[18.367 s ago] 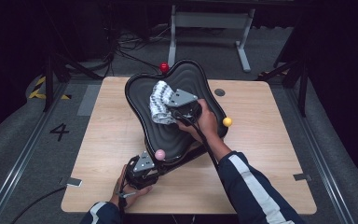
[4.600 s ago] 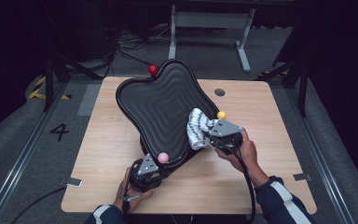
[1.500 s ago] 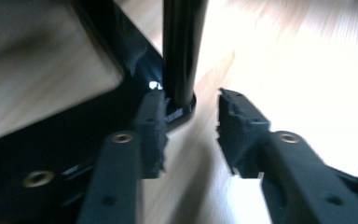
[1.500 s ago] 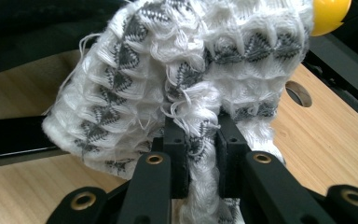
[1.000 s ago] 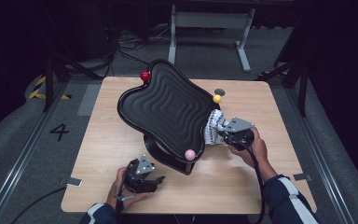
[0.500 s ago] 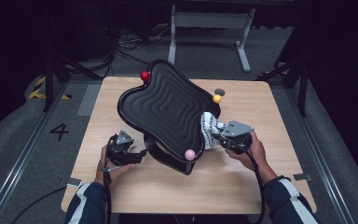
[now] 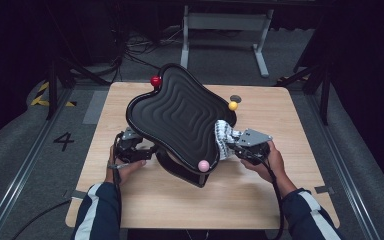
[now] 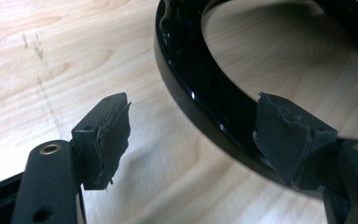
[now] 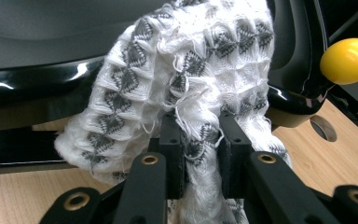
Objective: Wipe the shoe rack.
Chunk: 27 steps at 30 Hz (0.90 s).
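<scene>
A black wavy board (image 7: 180,115) sits tilted on a black ring base (image 8: 200,93), with a red ball (image 7: 155,81), a yellow ball (image 7: 233,105) and a pink ball (image 7: 203,165) on its rim. My right gripper (image 7: 230,145) is shut on a white and grey knitted cloth (image 9: 191,70), which lies against the board's right edge below the yellow ball (image 9: 348,60). My left gripper (image 7: 149,150) is at the left of the base, under the board. Its jaws have just been opening and now stand open (image 8: 191,140), with the ring's rim near the right pad (image 8: 284,135) and nothing pressed.
The wooden table (image 7: 260,190) has a round hole (image 7: 235,98) near the yellow ball. Both forearms in dark sleeves with white stripes come in from the bottom. A metal stand and cables lie on the floor beyond the table.
My left hand has moved from the table's front, below the board, up and left to the side of the base, and its jaws have spread. The right hand with the cloth has hardly shifted.
</scene>
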{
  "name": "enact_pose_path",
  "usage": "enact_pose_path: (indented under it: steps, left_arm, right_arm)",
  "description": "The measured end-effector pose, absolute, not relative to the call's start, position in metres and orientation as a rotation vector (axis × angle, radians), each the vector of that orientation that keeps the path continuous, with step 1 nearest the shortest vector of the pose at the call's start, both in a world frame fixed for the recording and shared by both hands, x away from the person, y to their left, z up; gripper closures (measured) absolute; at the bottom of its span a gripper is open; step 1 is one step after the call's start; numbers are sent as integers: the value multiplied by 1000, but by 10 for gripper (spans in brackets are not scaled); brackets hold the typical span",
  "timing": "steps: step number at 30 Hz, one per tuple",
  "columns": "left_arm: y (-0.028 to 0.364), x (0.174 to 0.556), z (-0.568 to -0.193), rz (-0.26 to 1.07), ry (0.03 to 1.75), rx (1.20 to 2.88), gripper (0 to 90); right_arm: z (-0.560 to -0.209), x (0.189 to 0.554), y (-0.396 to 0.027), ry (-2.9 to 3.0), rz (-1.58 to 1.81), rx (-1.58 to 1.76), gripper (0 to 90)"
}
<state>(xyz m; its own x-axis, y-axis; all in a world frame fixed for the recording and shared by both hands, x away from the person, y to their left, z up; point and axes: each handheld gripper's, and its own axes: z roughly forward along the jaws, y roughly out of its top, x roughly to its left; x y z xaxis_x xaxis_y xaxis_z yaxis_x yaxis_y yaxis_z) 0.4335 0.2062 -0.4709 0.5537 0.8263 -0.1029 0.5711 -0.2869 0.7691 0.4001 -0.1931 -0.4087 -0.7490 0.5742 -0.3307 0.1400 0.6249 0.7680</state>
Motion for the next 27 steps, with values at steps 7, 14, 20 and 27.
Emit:
enact_pose_path:
  steps: [7,14,20,27]
  left_arm:
    - [189,462,-472,413,1178,2063,263]
    - [172,482,-469,460,1205,2045,293]
    - [166,489,-465,477,1241,1947,436]
    - [161,491,-464,551,1270,1891,651]
  right_arm:
    - [-404,397,-192,2278,1045,554,755]
    - [-400,394,-191,2279,1060,535,755]
    - [-400,392,-191,2294,1064,517,755]
    - [-397,383,-190,2316,1073,456,757]
